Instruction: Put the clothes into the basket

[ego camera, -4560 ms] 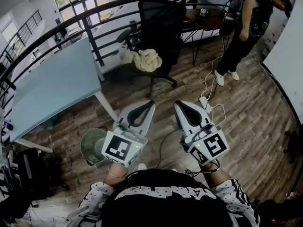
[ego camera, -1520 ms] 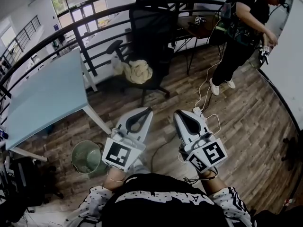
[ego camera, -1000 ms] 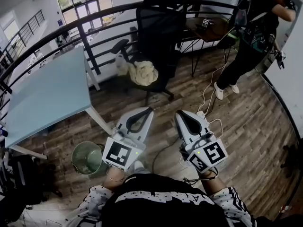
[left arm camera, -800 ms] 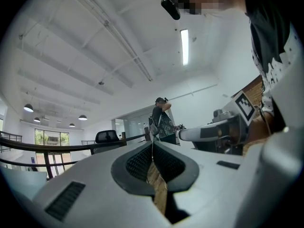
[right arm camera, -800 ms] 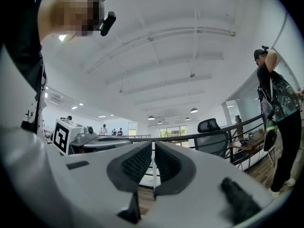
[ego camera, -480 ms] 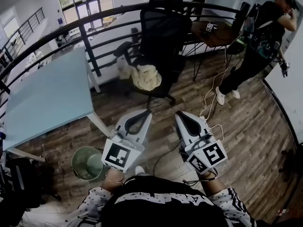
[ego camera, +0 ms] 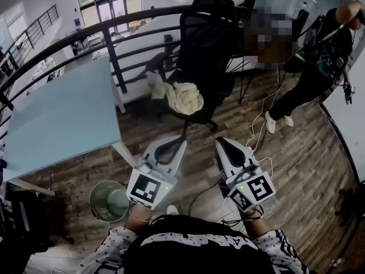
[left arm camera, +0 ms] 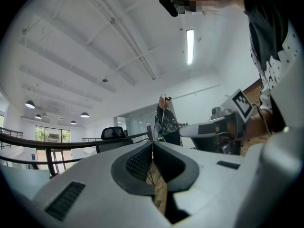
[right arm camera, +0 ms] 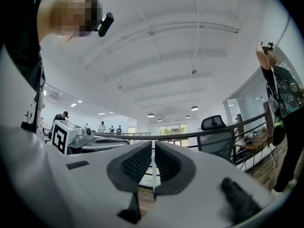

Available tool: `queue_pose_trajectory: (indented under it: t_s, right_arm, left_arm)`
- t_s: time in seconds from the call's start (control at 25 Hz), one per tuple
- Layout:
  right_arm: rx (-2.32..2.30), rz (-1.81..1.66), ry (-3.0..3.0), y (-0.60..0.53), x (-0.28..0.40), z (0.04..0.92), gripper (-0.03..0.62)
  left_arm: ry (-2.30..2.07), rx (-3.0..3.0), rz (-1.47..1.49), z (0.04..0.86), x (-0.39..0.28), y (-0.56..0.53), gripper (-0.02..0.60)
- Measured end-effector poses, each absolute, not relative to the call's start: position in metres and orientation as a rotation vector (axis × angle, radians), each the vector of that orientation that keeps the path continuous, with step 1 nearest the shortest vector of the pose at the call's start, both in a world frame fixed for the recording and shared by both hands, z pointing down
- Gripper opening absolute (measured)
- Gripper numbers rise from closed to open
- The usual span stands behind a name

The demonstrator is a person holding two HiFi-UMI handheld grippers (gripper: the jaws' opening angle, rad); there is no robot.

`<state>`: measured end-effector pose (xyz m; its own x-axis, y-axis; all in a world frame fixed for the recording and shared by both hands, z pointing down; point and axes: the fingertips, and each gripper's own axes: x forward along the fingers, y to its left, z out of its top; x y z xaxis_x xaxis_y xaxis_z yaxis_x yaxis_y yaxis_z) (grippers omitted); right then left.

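Now chair (ego camera: pixel 210 39) w/ clothes (ego camera: pixel 185 97) nearer; person (ego camera: pixel 319 61) at rt raised arm.

The round green wire basket (ego camera: pixel 97 193) on the wood floor has its right side covered by the marker cube of the left gripper (ego camera: pixel 181 142). How many pieces make up the heap of cream-coloured clothes (ego camera: pixel 183 97) on the black mesh office chair (ego camera: pixel 208 34) cannot be told. The pale blue tabletop (ego camera: pixel 57 119) runs off the left edge, and the standing person in dark clothes (ego camera: pixel 322 53) is cut by the right edge. In the right gripper view, the small figures by the far wall (right arm camera: pixel 102 127) are too tiny to make out.
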<state>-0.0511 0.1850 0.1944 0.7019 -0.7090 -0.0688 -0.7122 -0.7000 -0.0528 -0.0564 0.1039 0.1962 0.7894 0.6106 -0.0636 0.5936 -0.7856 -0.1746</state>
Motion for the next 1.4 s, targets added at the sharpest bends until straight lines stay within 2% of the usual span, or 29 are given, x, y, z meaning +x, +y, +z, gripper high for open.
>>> queue_pose_trajectory:
  t_s: [0.92, 1.4]
  right_arm:
    - [-2.888, 0.014, 1.149, 0.138, -0.005, 0.203, 0.032]
    - [-2.836, 0.068, 1.249, 0.126, 0.054, 0.195, 0.032]
  left_arm:
    - [-0.990, -2.901, 0.153, 0.209, -0.007, 0.042, 0.015]
    - [-0.847, -2.895, 0.147, 0.206, 0.040, 0.026, 0.015]
